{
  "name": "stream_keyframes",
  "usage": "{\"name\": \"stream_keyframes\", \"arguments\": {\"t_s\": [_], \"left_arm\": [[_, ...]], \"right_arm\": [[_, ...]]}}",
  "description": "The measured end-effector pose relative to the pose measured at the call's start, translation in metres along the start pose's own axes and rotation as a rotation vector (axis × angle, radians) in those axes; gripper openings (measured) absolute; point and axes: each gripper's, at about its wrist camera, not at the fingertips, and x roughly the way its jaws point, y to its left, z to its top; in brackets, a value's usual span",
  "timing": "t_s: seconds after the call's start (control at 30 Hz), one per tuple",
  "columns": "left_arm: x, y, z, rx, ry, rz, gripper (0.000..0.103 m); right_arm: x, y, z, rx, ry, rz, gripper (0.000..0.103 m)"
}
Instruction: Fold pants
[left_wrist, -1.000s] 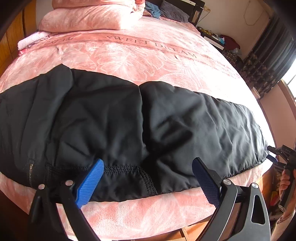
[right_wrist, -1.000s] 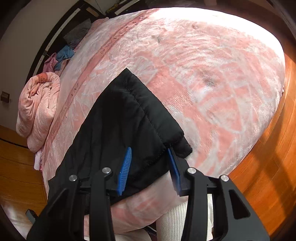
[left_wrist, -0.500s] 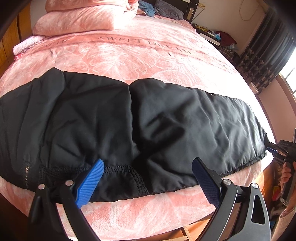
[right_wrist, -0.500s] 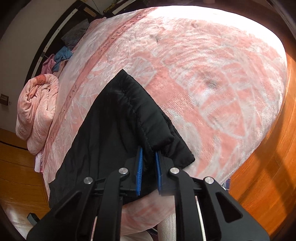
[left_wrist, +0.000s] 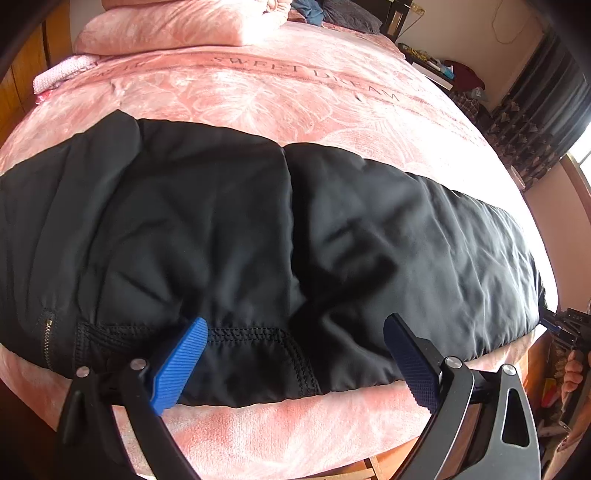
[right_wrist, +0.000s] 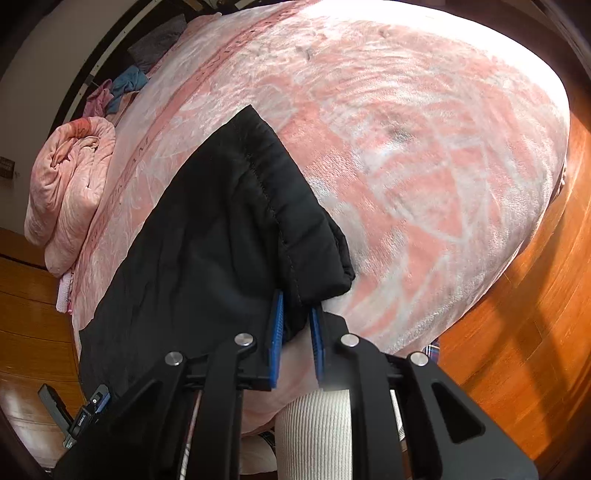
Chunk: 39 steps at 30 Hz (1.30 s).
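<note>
Those pants (left_wrist: 258, 229) look puffy and slick; your right gripper (right_wrist: 297, 332), jaws easing open, pinches the hem, left gripper (left_wrist: 295, 354) gapes at 6 o'clock.

You see the pants (left_wrist: 229, 229) in smooth black cloth with a faint sheen, the blanket (left_wrist: 280, 96) in fuzzy pink plush, your claw pads (left_wrist: 179, 369) in ribbed blue plastic, the floor (right_wrist: 535, 295) in glossy wood.

Daylight glares white across the far side of the pink plush bed cover (right_wrist: 424, 147); sunlit stripes cross the orange wooden floor (right_wrist: 535, 314). Fisheye bends and darkens the edges.
</note>
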Motion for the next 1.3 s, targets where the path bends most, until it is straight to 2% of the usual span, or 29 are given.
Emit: {"name": "stream_keyframes", "arguments": {"t_s": [0.13, 0.2, 0.3, 0.33, 0.37, 0.43, 0.6, 0.7, 0.8, 0.87, 0.97, 1.0, 1.03, 1.17, 1.23, 1.3], "left_arm": [[0.003, 0.006, 0.002, 0.0, -0.004, 0.015, 0.097], [-0.001, 0.012, 0.002, -0.001, -0.021, 0.026, 0.097], [-0.009, 0.028, 0.006, -0.016, -0.054, 0.035, 0.097], [-0.011, 0.035, 0.008, -0.025, -0.063, 0.038, 0.097], [-0.014, 0.043, 0.009, -0.036, -0.07, 0.045, 0.097], [-0.017, 0.061, 0.012, -0.06, -0.083, 0.061, 0.097], [-0.02, 0.113, 0.018, -0.113, -0.093, 0.139, 0.097], [-0.022, 0.142, 0.021, -0.149, -0.1, 0.157, 0.097], [-0.026, 0.17, 0.027, -0.176, -0.108, 0.186, 0.097], [-0.028, 0.189, 0.033, -0.205, -0.121, 0.194, 0.097], [-0.028, 0.218, 0.048, -0.245, -0.141, 0.213, 0.097], [-0.028, 0.227, 0.054, -0.257, -0.145, 0.214, 0.097], [-0.027, 0.235, 0.062, -0.267, -0.148, 0.213, 0.097], [-0.023, 0.26, 0.087, -0.299, -0.159, 0.209, 0.097], [-0.019, 0.266, 0.095, -0.3, -0.156, 0.212, 0.097], [-0.015, 0.268, 0.099, -0.281, -0.147, 0.218, 0.097]], "right_arm": [[-0.015, 0.009, 0.001, -0.063, -0.02, -0.063, 0.032], [-0.028, 0.015, 0.001, -0.097, -0.057, -0.139, 0.039], [-0.047, 0.05, 0.001, -0.253, -0.16, -0.289, 0.039], [-0.05, 0.065, 0.001, -0.304, -0.183, -0.3, 0.039], [-0.052, 0.083, 0.003, -0.352, -0.191, -0.27, 0.039], [-0.044, 0.125, 0.005, -0.454, -0.16, -0.144, 0.039], [0.027, 0.261, -0.009, -0.73, 0.046, 0.177, 0.039], [0.084, 0.348, -0.035, -0.941, 0.155, 0.282, 0.039], [0.141, 0.42, -0.059, -1.067, 0.296, 0.369, 0.039], [0.172, 0.458, -0.073, -1.125, 0.363, 0.406, 0.039], [0.209, 0.498, -0.09, -1.192, 0.426, 0.404, 0.039], [0.219, 0.507, -0.093, -1.211, 0.449, 0.404, 0.044], [0.227, 0.513, -0.098, -1.228, 0.468, 0.404, 0.048], [0.246, 0.53, -0.109, -1.286, 0.5, 0.402, 0.048], [0.254, 0.535, -0.112, -1.294, 0.502, 0.392, 0.055], [0.263, 0.54, -0.113, -1.288, 0.537, 0.395, 0.057]]}}
